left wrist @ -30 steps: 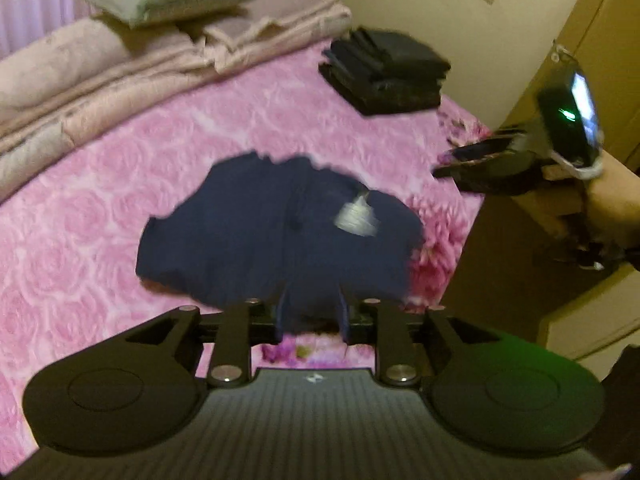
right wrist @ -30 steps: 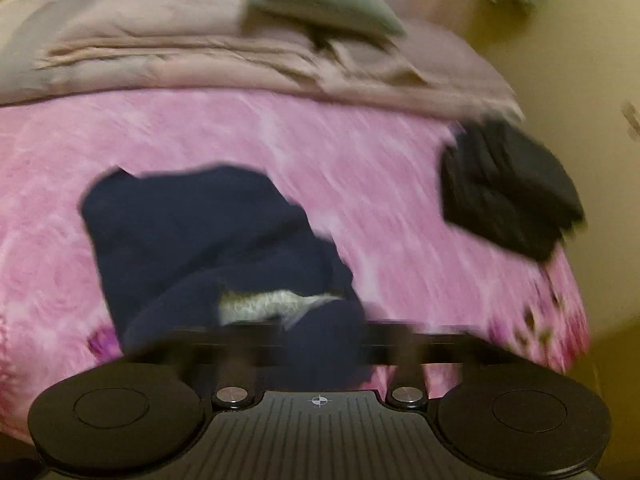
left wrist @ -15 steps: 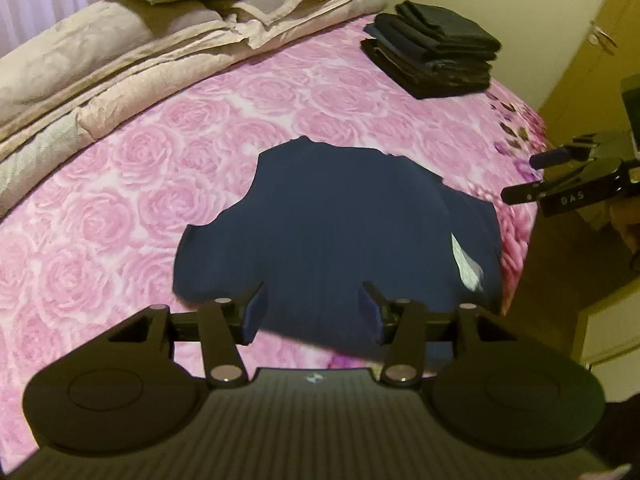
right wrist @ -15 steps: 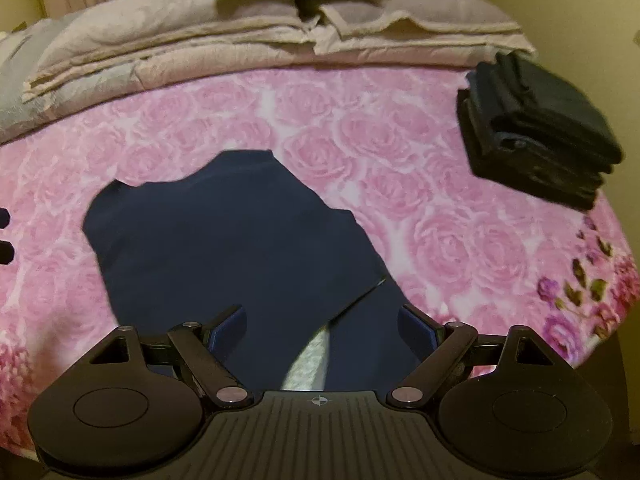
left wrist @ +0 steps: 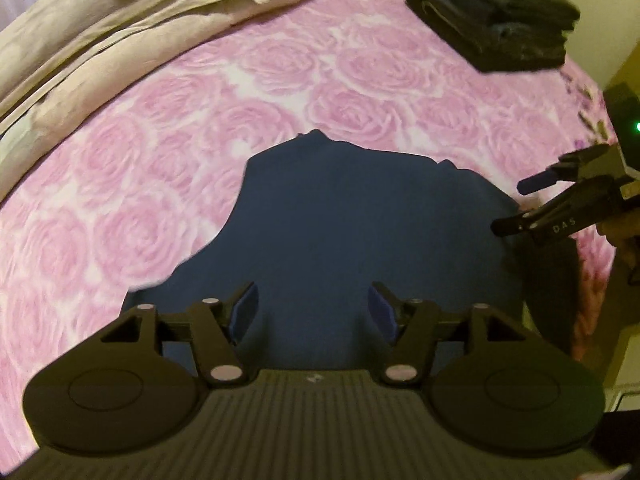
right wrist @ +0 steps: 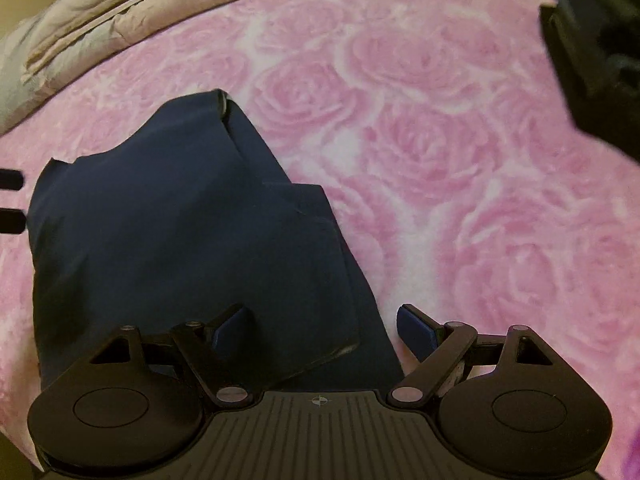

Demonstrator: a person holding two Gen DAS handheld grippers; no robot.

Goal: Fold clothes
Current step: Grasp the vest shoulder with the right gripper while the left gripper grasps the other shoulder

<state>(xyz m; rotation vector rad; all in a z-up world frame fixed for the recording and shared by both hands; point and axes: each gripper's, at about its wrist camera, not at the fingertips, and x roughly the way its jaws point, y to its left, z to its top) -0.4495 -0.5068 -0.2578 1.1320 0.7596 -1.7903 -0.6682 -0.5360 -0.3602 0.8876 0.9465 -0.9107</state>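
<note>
A navy blue garment (left wrist: 344, 236) lies spread on the pink rose bedspread (left wrist: 168, 184). In the right wrist view the garment (right wrist: 168, 240) shows a folded layer along its right side. My left gripper (left wrist: 314, 312) is open and empty, low over the garment's near edge. My right gripper (right wrist: 324, 332) is open and empty, over the garment's near right corner. The right gripper also shows in the left wrist view (left wrist: 560, 204), at the garment's right edge.
A stack of folded dark clothes (left wrist: 500, 12) sits at the far right of the bed, also in the right wrist view (right wrist: 600, 52). A beige folded duvet (left wrist: 100, 32) lies along the head of the bed. The bed's edge is at the right.
Both grippers let go of the garment, which now lies flat on the bed. Both have since moved down closer to it, jaws open.
</note>
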